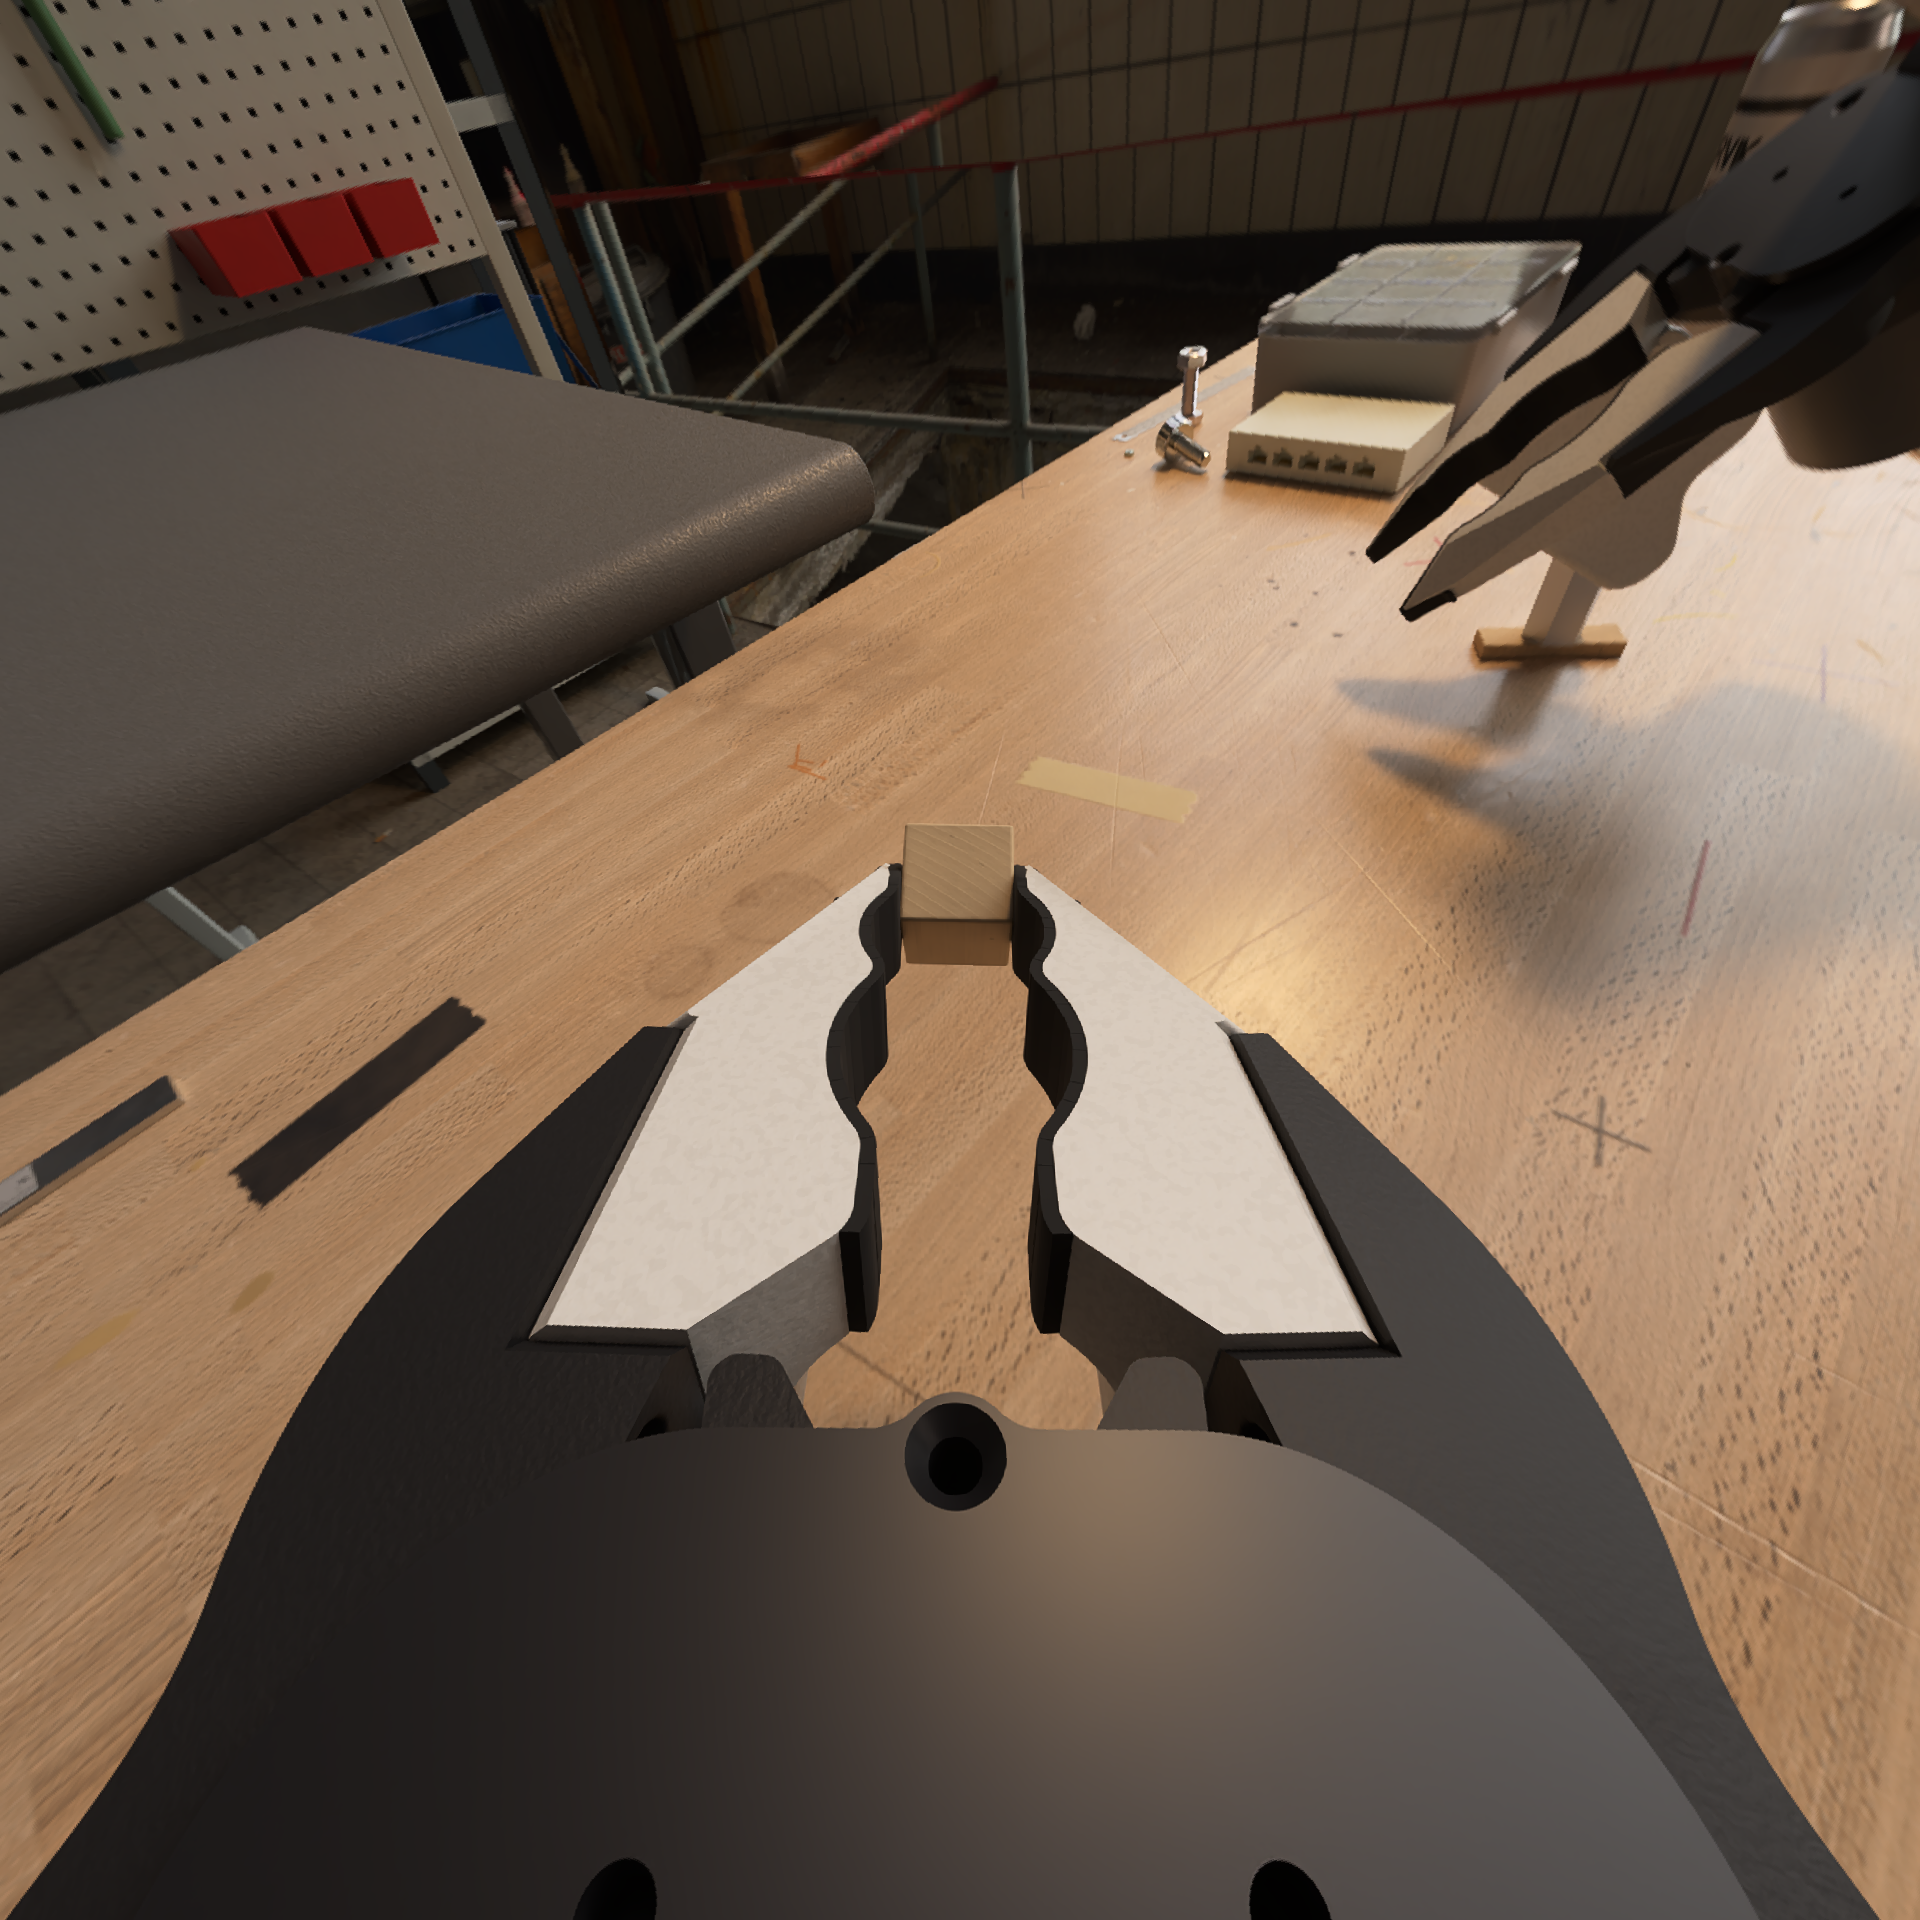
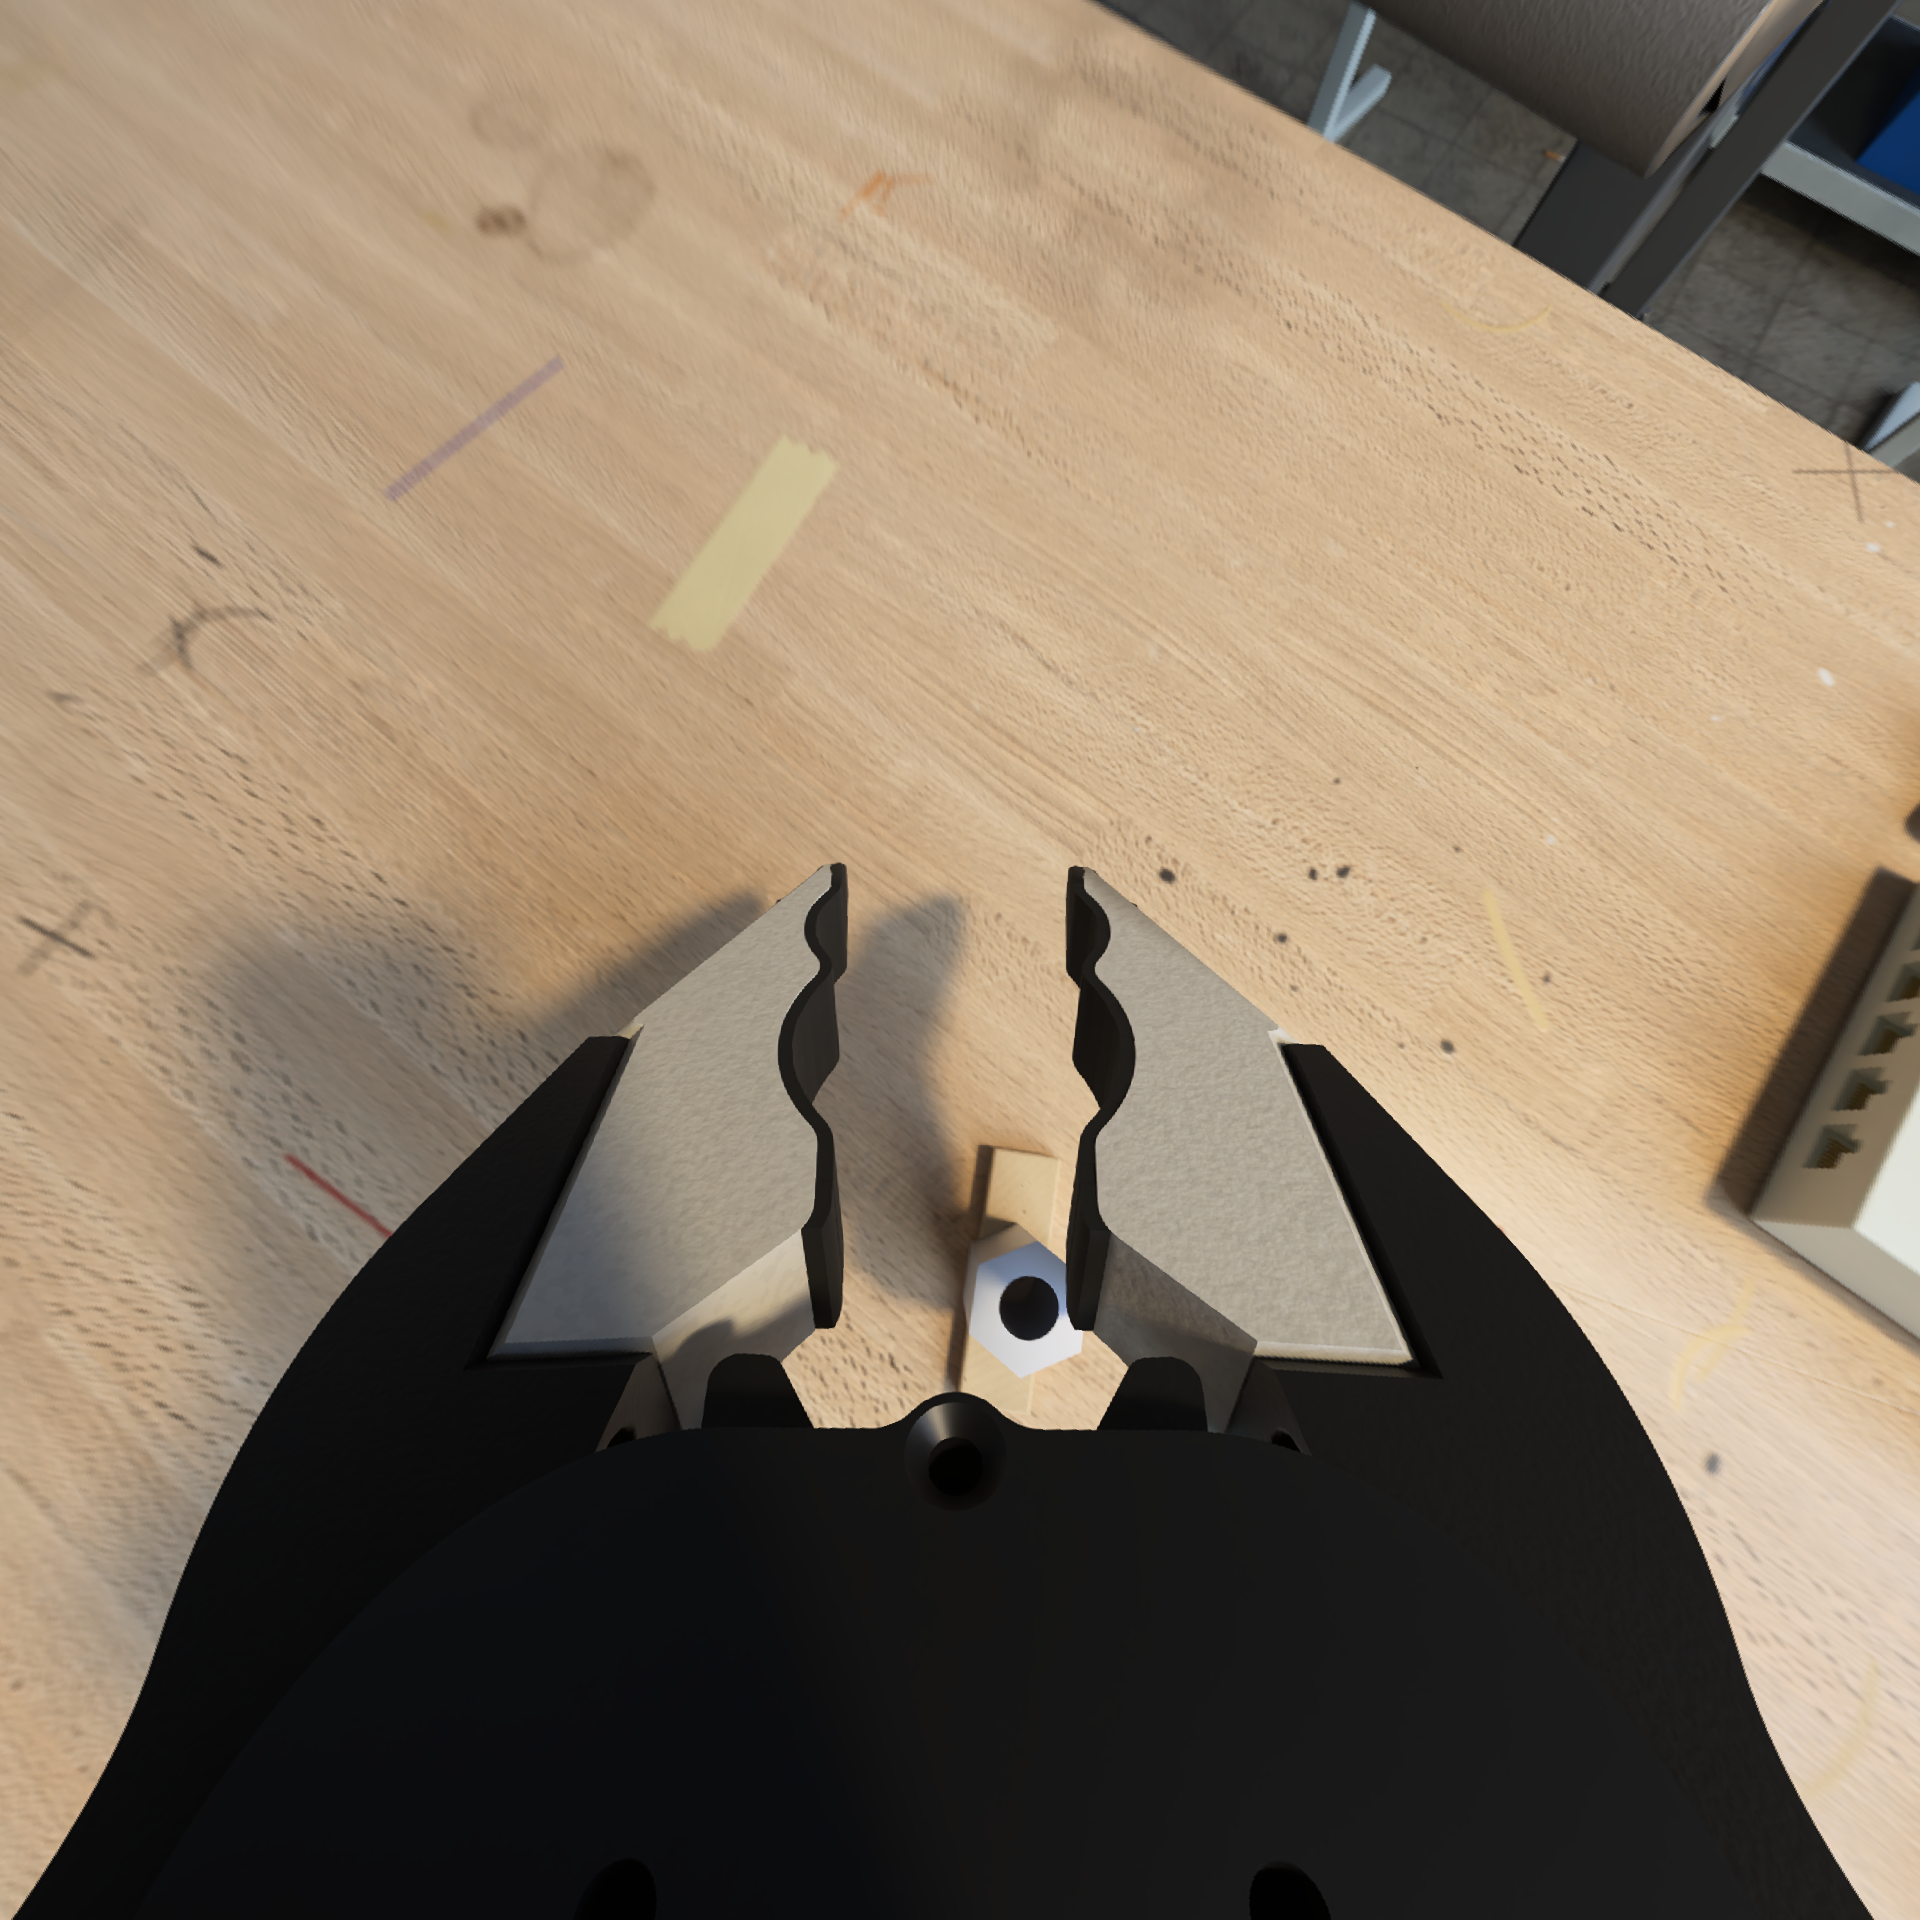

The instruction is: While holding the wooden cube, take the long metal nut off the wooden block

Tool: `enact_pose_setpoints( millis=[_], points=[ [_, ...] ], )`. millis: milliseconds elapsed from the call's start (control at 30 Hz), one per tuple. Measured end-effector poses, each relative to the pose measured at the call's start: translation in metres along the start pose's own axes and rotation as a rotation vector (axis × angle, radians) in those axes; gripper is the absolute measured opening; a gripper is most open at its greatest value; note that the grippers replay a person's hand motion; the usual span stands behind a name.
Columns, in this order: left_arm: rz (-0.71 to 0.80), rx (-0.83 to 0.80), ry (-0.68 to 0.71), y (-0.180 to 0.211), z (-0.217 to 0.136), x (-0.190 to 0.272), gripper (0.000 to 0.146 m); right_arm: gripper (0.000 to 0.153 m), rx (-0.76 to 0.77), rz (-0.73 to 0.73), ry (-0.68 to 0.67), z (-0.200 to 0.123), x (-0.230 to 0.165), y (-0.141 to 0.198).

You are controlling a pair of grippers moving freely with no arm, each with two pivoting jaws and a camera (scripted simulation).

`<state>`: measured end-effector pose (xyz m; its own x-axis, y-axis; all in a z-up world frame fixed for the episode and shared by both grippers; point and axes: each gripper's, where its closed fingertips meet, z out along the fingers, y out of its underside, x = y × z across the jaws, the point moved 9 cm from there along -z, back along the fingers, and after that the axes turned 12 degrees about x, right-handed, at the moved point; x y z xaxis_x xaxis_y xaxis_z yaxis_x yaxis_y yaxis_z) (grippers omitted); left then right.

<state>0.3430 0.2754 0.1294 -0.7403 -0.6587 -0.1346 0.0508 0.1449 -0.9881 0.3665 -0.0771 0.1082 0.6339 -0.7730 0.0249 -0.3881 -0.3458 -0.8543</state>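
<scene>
My left gripper (image 1: 956, 904) is shut on the small wooden cube (image 1: 956, 888) at its fingertips, held just above the workbench. My right gripper (image 2: 956, 878) is open and empty. In the right wrist view the long metal nut (image 2: 1020, 1311) stands upright on the flat wooden block (image 2: 1023, 1184), seen from above between the finger bases, close to the right finger. In the left wrist view the right gripper (image 1: 1397, 571) hangs at the upper right, above and left of the nut (image 1: 1564, 613) and its block (image 1: 1548, 646); the nut's top is hidden behind it.
A beige network switch (image 1: 1335, 442) (image 2: 1860, 1122) and a grey compartment box (image 1: 1423, 301) sit at the bench's far end, with metal bolts (image 1: 1184, 421) beside them. Yellow tape (image 1: 1107, 788) (image 2: 743, 545) lies mid-bench. A grey table (image 1: 364, 582) stands left of the bench edge.
</scene>
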Motion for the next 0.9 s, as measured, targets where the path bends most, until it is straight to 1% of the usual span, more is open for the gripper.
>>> enact_pose_setpoints(
  millis=[67,133,367,467,567,800,900],
  points=[
    [0.032,-0.014,-0.008,0.000,-0.005,0.007,0.020,0.037,-0.040,-0.036,0.026,0.001,0.000,0.004],
    [0.052,-0.021,-0.014,0.002,-0.012,0.013,0.020,0.034,-0.070,-0.038,0.037,-0.002,-0.001,0.009],
    [0.026,-0.030,-0.022,0.004,-0.021,0.020,0.020,0.032,-0.059,0.004,0.114,-0.012,-0.001,0.028],
    [0.051,-0.036,-0.016,0.003,-0.022,0.023,0.020,0.031,-0.052,0.020,0.119,-0.010,0.003,0.027],
    [0.075,-0.043,-0.018,0.002,-0.023,0.024,0.020,0.030,-0.048,0.006,0.123,-0.009,0.006,0.024],
    [0.065,-0.041,-0.030,0.003,-0.024,0.028,0.020,0.028,-0.069,-0.013,0.138,-0.011,0.007,0.028],
    [0.066,-0.043,-0.029,0.004,-0.023,0.029,0.020,0.027,-0.091,-0.016,0.160,-0.019,0.009,0.033]
  ],
)
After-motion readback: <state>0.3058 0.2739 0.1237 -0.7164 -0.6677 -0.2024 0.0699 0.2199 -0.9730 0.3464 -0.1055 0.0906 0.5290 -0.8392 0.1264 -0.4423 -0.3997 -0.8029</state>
